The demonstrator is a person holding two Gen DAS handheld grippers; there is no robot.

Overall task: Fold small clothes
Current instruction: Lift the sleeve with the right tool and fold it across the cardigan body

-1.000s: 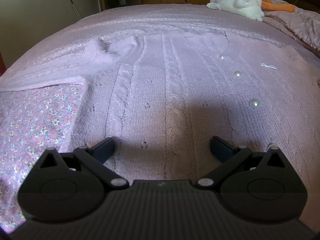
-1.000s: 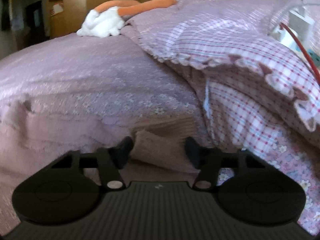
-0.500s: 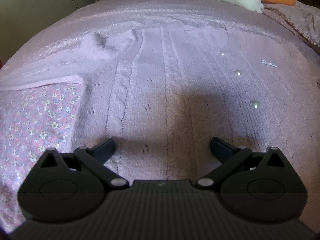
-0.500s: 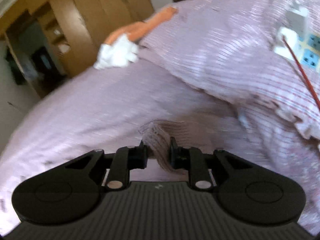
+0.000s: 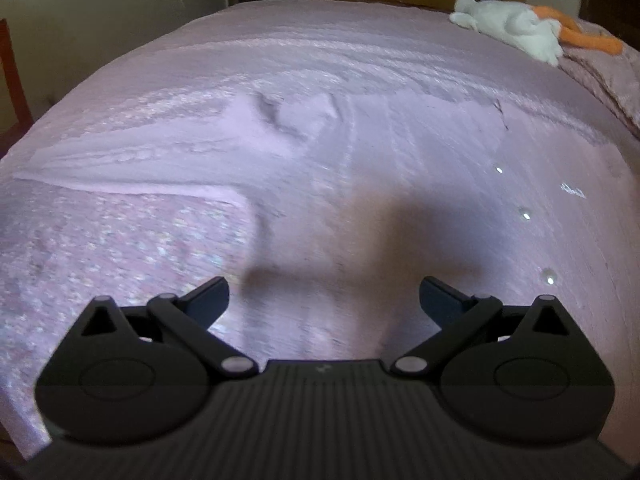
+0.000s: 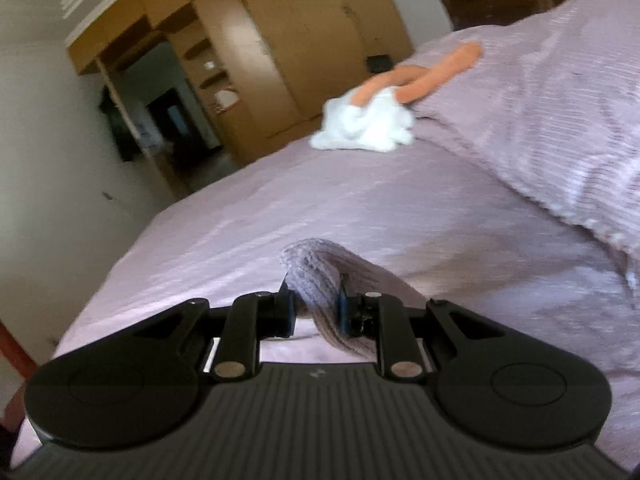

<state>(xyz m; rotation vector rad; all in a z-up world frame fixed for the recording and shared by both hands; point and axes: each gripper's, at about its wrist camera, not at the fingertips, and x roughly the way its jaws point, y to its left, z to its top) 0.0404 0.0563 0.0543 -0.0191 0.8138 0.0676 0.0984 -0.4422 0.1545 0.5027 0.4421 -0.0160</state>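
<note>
Spread jaws above pink sweater (image 5: 380, 184)
</note>
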